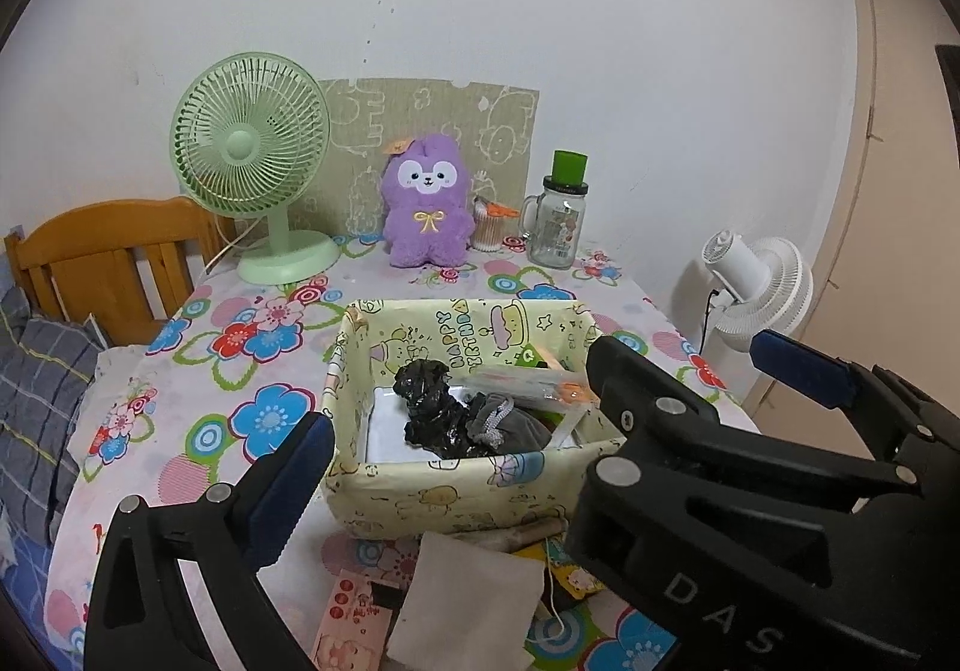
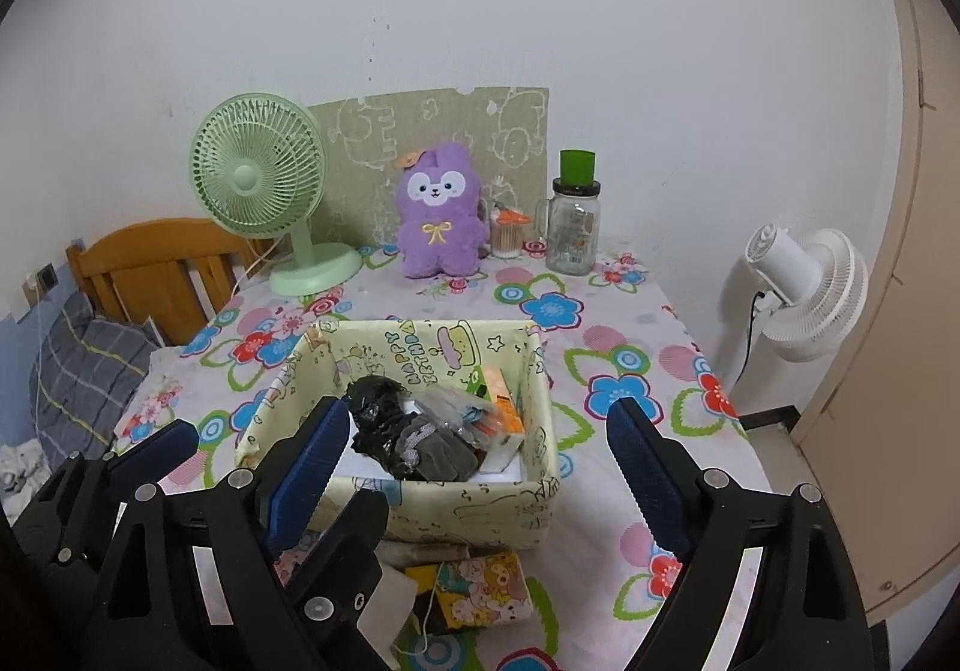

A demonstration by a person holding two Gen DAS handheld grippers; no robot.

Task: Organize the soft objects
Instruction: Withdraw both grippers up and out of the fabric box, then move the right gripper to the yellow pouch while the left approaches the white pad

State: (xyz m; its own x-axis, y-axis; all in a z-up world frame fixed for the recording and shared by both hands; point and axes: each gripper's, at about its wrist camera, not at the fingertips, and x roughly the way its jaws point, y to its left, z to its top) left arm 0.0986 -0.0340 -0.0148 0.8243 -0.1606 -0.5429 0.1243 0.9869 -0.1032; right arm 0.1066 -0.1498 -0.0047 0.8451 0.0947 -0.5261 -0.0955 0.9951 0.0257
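A grey drawstring pouch (image 1: 509,425) lies inside the pale yellow fabric box (image 1: 456,497) in the middle of the table, touching a crumpled black plastic bag (image 1: 427,401) on its left; an orange-and-clear packet (image 2: 486,413) rests against the box's right inner wall; the box's white floor shows at the near left. Just in front of the box, on the near edge of the flowered tablecloth (image 1: 258,347), lie a white cloth square (image 1: 468,605), a pink card (image 1: 351,620) and a yellow cartoon-printed pack (image 2: 480,587).

The left gripper (image 1: 462,467) hovers at the box's near side, jaws spread wide and holding nothing, its blue pads (image 1: 288,485) clear of the box wall; the right gripper (image 2: 480,467) is likewise wide open and empty, its fingers straddling the near part of the box from above.

At the far end of the table a purple plush rabbit (image 1: 425,209) sits upright against a green patterned board (image 1: 432,131); a green desk fan (image 1: 252,155) stands to its left, a cotton-swab tub (image 1: 489,230) and a glass jar with a green lid (image 1: 555,215) to its right. A wooden headboard (image 1: 114,257) lies far left; a white floor fan (image 2: 804,293) stands off the table's right side.
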